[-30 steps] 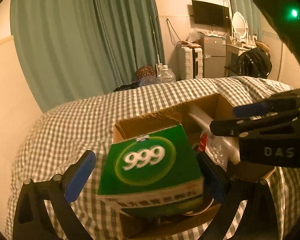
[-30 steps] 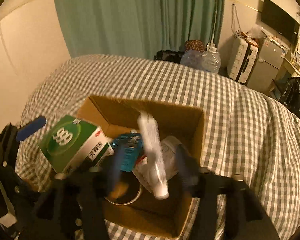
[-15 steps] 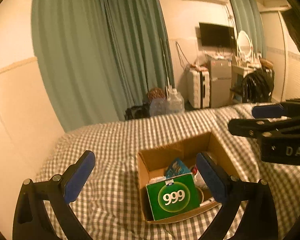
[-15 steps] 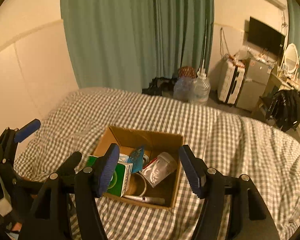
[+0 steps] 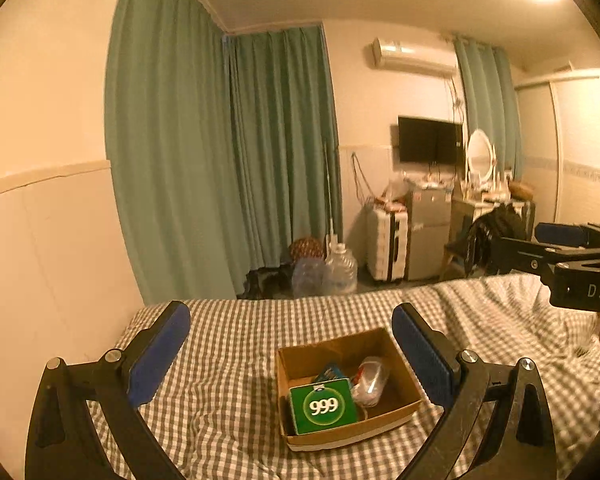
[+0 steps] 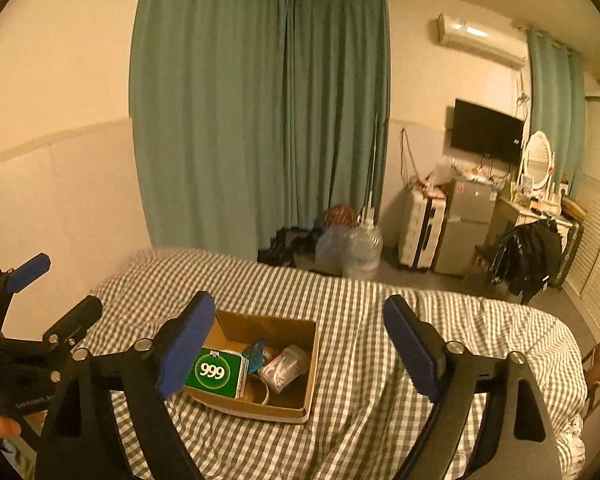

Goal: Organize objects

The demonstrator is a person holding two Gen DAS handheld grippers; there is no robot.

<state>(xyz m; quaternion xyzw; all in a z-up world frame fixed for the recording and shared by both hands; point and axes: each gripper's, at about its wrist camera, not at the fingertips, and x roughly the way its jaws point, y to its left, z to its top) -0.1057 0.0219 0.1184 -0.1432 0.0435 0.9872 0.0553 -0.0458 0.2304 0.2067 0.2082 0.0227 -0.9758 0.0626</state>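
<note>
My left tongs and right tongs both hang released, pads spread wide with nothing between them, well above the cardboard box. The box sits on the checked bed. Inside it, the green 999 carton lies against the left wall, with a clear plastic bag to its right. Nothing stands between my tongs and the box.
</note>
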